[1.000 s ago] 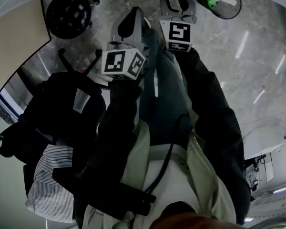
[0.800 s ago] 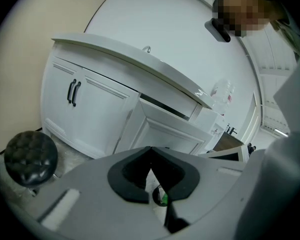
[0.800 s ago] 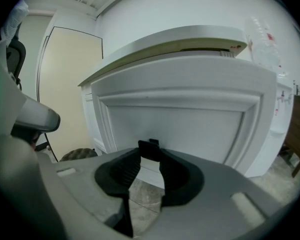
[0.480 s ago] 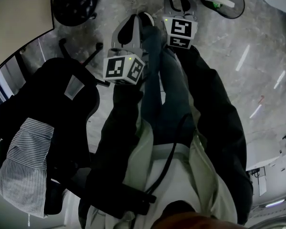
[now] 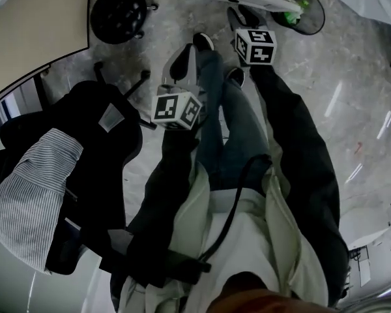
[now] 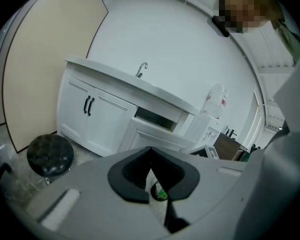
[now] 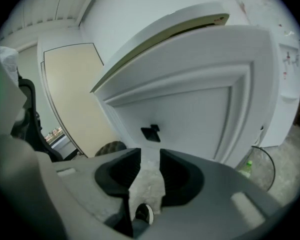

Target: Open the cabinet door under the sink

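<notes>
Grey marbled floor (image 5: 352, 77) lies under the standing person. Compared with one second ago the whole head view has swung: the black stool (image 5: 119, 13) has slid to the right, the office chair (image 5: 98, 149) with clothes over it has shifted, and one shoe (image 5: 205, 41) is now ahead. I judge that the person is still walking into position and the opening itself has not begun. The right gripper (image 7: 149, 156) has rolled a little, so its marker cube (image 5: 255, 46) shows two faces. Its jaws stand apart with only floor between them, near a white panel (image 7: 190, 114) that carries a small black fitting (image 7: 151, 132). Whether this panel is a door already swung out, I cannot tell. The left gripper (image 6: 150, 151) now sits lower in the head view. Its jaws meet at the tips and hold nothing. It looks toward the sink cabinet, where the paired doors (image 6: 97, 116) with black handles (image 6: 88, 105), beside the faucet (image 6: 141, 70), are shut and well apart from both grippers. Both forearms reach forward and slope down, the right one ahead of the left.
</notes>
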A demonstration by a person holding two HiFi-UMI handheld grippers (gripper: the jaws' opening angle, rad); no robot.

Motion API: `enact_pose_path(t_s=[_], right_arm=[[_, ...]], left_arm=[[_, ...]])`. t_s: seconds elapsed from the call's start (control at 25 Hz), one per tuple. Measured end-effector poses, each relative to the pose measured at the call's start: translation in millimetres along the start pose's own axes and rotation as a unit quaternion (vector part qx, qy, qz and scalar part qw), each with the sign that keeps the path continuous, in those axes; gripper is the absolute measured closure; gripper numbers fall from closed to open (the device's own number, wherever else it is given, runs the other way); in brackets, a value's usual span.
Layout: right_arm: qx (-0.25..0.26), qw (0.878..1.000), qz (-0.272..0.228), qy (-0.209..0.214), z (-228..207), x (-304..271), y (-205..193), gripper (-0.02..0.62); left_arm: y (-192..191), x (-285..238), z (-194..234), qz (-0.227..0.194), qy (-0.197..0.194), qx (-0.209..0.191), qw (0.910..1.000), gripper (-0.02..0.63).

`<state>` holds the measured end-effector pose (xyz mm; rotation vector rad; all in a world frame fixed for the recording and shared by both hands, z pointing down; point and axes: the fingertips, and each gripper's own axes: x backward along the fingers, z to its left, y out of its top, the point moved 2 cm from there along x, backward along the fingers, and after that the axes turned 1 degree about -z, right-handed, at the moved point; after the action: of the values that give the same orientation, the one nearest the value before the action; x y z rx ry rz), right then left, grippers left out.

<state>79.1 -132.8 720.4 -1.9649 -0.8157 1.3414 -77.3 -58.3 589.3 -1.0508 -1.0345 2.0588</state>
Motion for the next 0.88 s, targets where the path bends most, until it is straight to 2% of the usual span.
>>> enact_pose_path(t_s=[0.2,0.4,0.64,0.8,0.88], right_arm=[[0.022,0.998,0.059,0.018,5.5,68.2,-37.4,0.472],[-0.032,0.995,0.088,0.013,13.7,114.2,-44.1,0.472],[-0.053,0.996,0.073,-0.007,16.9,146.7,-1.6,0.474],[-0.065,0.997,0.028,-0.019,34.7,180.7,47.9,0.477],[-0.076,0.997,-0.001,-0.021,47.8,196.0,65.6,0.514]], left_arm=[[32.8,30.9,-22.5,0.008,-0.011,0.007,0.9999,0.598],[48.6,45.1,-42.5,0.038,-0.038,-0.002,0.9986,0.598],[64.4,52.5,-75.1,0.075,-0.083,-0.036,0.9931,0.598],[84.3,71.5,-79.3,0.087,-0.104,-0.025,0.9904,0.598],[91.8,78.7,-72.6,0.089,-0.11,-0.025,0.9896,0.598]])
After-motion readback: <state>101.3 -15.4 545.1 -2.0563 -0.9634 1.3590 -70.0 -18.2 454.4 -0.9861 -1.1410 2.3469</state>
